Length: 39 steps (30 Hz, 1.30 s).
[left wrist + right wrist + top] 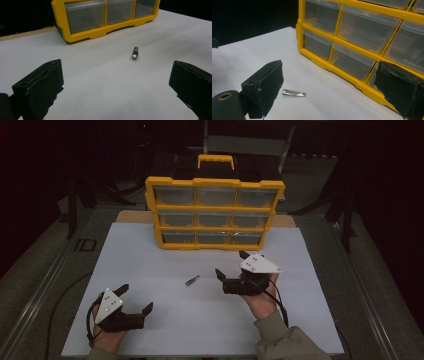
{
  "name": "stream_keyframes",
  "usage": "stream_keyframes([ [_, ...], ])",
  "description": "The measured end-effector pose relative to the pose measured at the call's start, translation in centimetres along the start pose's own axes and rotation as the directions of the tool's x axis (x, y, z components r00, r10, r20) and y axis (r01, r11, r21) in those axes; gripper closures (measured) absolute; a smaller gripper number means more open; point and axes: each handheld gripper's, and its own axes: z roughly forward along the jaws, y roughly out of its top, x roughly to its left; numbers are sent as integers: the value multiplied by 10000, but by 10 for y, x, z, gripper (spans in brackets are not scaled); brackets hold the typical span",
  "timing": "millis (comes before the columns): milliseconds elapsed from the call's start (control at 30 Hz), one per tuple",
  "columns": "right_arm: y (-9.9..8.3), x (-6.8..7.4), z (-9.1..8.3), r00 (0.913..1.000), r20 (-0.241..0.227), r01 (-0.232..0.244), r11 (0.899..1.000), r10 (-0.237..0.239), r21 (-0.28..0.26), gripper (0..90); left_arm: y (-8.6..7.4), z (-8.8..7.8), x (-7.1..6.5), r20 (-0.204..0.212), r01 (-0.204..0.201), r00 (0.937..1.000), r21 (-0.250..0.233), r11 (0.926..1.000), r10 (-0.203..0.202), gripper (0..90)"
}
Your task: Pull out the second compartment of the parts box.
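A small metal nail clipper lies flat on the white board, near its middle. It also shows ahead of the left jaws as the clipper and between the right jaws as the clipper. My left gripper rests open at the front left, apart from the clipper. My right gripper is open to the clipper's right, nothing between its jaws. A yellow drawer organizer with clear drawers stands upright at the back.
The organizer stands close in front of the right gripper, its drawers closed. The white board ends at a dark floor on all sides. A wooden strip shows behind the board at left.
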Motion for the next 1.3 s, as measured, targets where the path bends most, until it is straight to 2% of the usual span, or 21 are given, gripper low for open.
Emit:
stream_keyframes([
  [333, 9, -1, 15, 10000, 65, 53, 10000, -53, 38, 79, 0, 0, 0, -2, -28, 10000, 37, 10000, 28, 0],
  [767, 16, -10, 32, 9995, 298, 114, 9999, -115, 28, 79, 0, 0, 0, -1, -62, 10000, 55, 10000, 62, 0],
  [1300, 24, -11, 55, 9976, 506, 465, 9989, -465, 5, 79, 0, 0, 0, 12, -17, 10000, 21, 10000, 17, 0],
])
